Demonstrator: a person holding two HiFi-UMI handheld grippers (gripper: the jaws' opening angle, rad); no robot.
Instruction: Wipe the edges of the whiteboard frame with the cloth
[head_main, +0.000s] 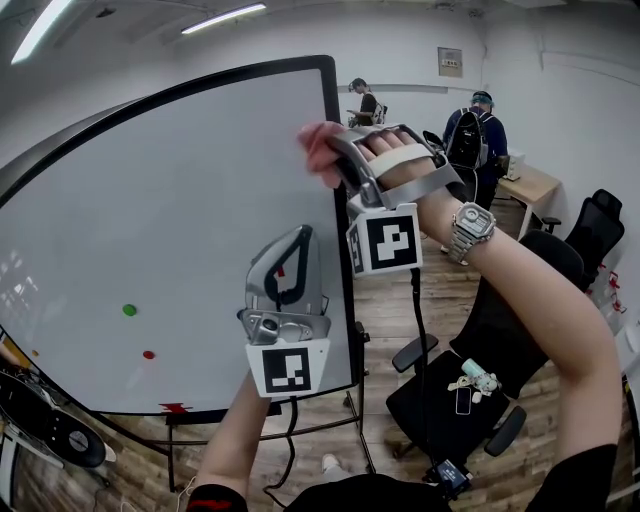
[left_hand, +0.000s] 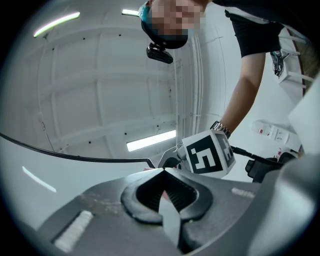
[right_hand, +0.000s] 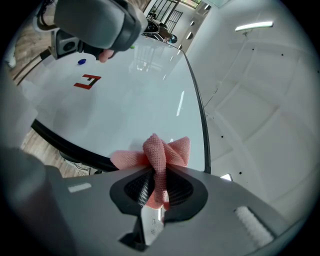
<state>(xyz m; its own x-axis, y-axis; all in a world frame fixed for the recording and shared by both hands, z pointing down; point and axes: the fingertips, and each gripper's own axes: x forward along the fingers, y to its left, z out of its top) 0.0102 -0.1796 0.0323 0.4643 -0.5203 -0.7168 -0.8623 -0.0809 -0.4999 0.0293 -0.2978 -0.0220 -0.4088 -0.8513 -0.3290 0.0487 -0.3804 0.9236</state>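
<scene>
Pressing against the whiteboard frame's (head_main: 334, 95) right edge near its top corner, the pink cloth (head_main: 316, 148) sits clamped in the right gripper's (head_main: 342, 165) jaws. Lower along that edge, the left gripper (head_main: 295, 245) has its jaws closed, empty. An office chair (head_main: 470, 390) crowds the right side, and the frame's left end is cut off.

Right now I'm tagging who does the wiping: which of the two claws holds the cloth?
The right claw: a pink cloth is pinched in it by the whiteboard frame. The left claw is shut on nothing.
</scene>
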